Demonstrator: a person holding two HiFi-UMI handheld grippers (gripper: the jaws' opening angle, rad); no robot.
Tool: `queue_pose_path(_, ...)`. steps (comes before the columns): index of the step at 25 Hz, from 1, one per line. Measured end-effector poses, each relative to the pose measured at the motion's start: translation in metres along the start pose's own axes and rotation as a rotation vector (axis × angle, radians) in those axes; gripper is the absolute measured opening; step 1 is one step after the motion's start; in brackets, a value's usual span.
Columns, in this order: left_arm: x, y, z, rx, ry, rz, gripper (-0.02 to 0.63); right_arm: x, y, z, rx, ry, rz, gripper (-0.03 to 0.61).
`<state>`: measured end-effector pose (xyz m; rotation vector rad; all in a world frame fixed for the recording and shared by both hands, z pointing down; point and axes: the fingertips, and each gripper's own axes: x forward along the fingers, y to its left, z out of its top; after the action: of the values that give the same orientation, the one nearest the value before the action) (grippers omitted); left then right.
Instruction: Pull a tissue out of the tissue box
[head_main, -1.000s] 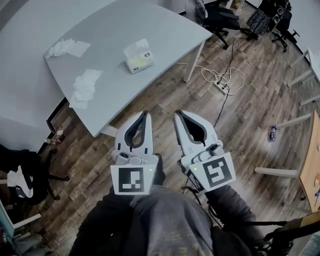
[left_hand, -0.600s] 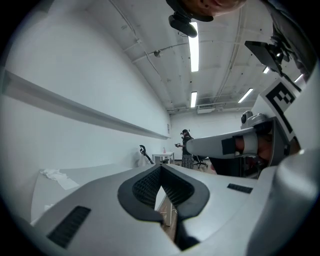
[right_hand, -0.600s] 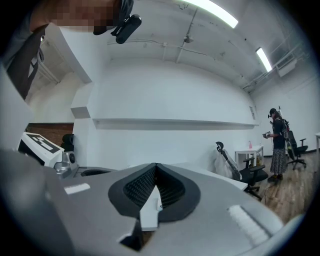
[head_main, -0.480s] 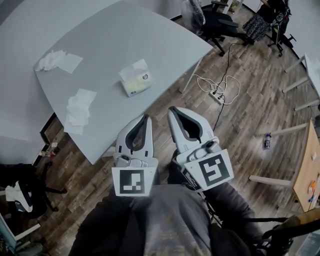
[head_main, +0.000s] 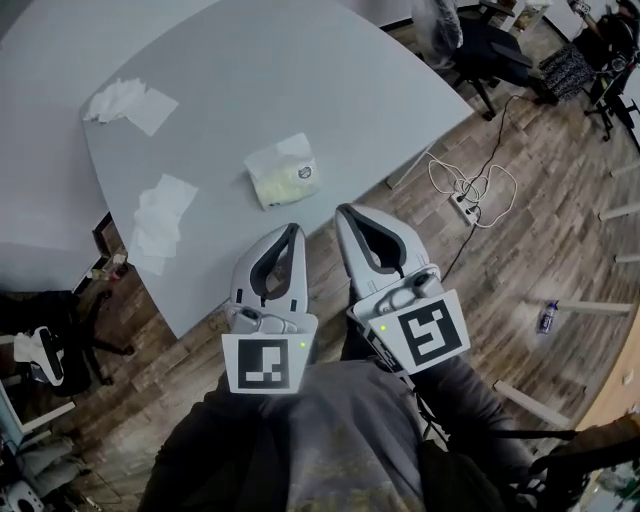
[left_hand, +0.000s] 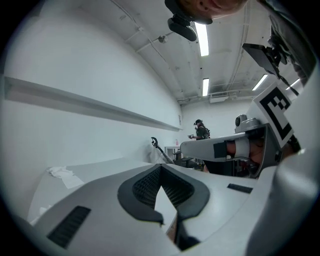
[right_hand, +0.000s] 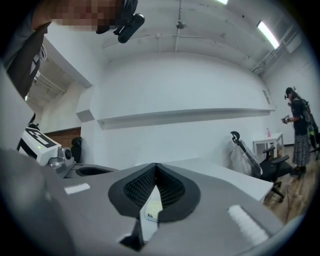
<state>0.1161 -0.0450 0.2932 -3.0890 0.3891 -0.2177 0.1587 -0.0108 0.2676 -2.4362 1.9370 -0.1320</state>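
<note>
The tissue box (head_main: 283, 172), pale yellow-green with a white tissue standing out of its top, sits on the grey table (head_main: 300, 70) near the front edge. My left gripper (head_main: 293, 229) is shut and empty, its tips over the table edge just short of the box. My right gripper (head_main: 344, 211) is beside it, also shut and empty, tips right of the box. In the left gripper view the jaws (left_hand: 160, 166) meet at the tip. In the right gripper view the jaws (right_hand: 155, 165) are closed too, and the tissue box (right_hand: 150, 207) shows through the gap behind the tips.
Loose tissues lie in two piles on the table, one at the far left (head_main: 130, 100) and one at the left edge (head_main: 160, 215). Office chairs (head_main: 480, 40) stand beyond the table. A power strip with cable (head_main: 462, 195) lies on the wood floor. A person (right_hand: 295, 125) stands far off.
Both shut grippers have travelled forward together toward the table. The tissue box and table edge now lie much closer to their tips.
</note>
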Motion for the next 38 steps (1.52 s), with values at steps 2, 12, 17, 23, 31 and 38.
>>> queue_pose_path(2,0.022,0.002,-0.001,-0.003,0.017,0.047,-0.002,0.015,-0.019,-0.006,0.016,0.017,0.054,0.002)
queue_pose_path(12,0.085,0.018,-0.009,-0.061,0.069,0.339,-0.002,0.08,-0.077,-0.013,0.028,0.059,0.339,0.002)
queue_pose_path(17,0.095,0.05,-0.009,-0.093,0.059,0.415,-0.002,0.118,-0.07,-0.012,0.001,0.084,0.426,0.002)
queue_pose_path(23,0.122,0.069,-0.043,-0.146,0.101,0.424,-0.002,0.152,-0.067,-0.043,-0.047,0.144,0.55,0.06)
queue_pose_path(31,0.147,0.082,-0.098,-0.221,0.183,0.441,-0.002,0.184,-0.072,-0.108,-0.021,0.276,0.659,0.143)
queue_pose_path(38,0.15,0.08,-0.124,-0.249,0.229,0.444,-0.002,0.187,-0.071,-0.143,-0.039,0.353,0.684,0.141)
